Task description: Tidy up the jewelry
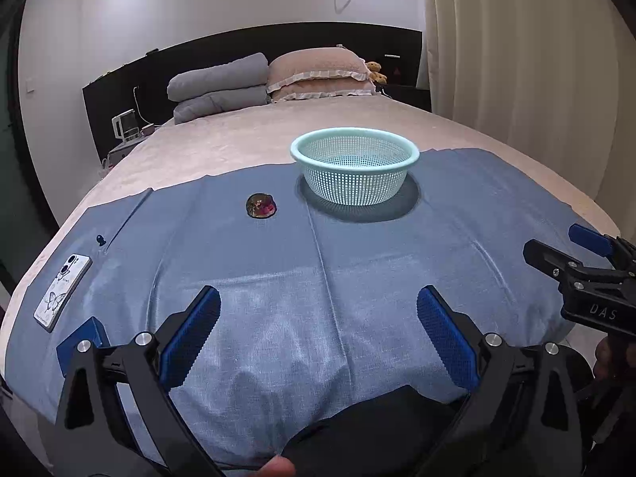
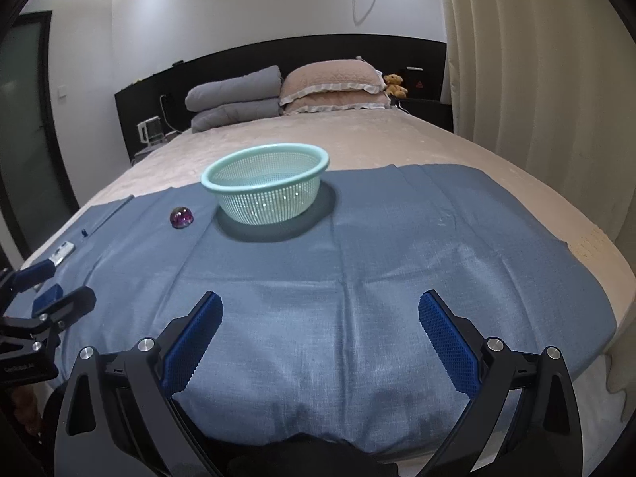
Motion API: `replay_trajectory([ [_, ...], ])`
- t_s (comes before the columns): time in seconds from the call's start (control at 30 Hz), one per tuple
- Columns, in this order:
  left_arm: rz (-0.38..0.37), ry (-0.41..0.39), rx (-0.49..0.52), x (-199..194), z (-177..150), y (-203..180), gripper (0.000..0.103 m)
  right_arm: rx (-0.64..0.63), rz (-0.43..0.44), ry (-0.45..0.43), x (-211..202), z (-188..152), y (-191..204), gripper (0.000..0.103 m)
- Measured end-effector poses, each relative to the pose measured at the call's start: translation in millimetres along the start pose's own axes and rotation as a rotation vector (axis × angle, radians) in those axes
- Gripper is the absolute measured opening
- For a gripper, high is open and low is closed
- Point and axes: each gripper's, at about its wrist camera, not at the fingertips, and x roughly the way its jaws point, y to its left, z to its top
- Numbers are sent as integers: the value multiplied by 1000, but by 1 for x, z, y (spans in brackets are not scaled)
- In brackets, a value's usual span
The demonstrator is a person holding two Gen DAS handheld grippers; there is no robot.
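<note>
**Gem nearer the left tool**

Both tools, left tool (image 1: 318, 332) and right tool (image 2: 320, 338), are held spread wide and empty. The domed gem (image 1: 261, 205) is seen at eleven o'clock on the blue cloth (image 1: 357, 262), just beside the mesh basket (image 1: 353, 150).

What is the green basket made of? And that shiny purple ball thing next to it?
The basket looks like plastic: smooth pale mint rim, walls full of tiny moulded holes. The purple piece looks like glass or clear resin, since its dome is glossy and catches bright light spots. I cannot tell which.
</note>
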Motion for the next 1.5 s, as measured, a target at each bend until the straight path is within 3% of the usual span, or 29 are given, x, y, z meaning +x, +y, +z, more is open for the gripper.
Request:
replay_trajectory([
  [0.87, 29, -29, -43, -4, -11, 7, 97, -31, 20, 4, -2, -8, 10, 95],
  [1.5, -26, -44, -84, -7, -12, 17, 97, -78, 22, -1, -6, -8, 18, 95],
])
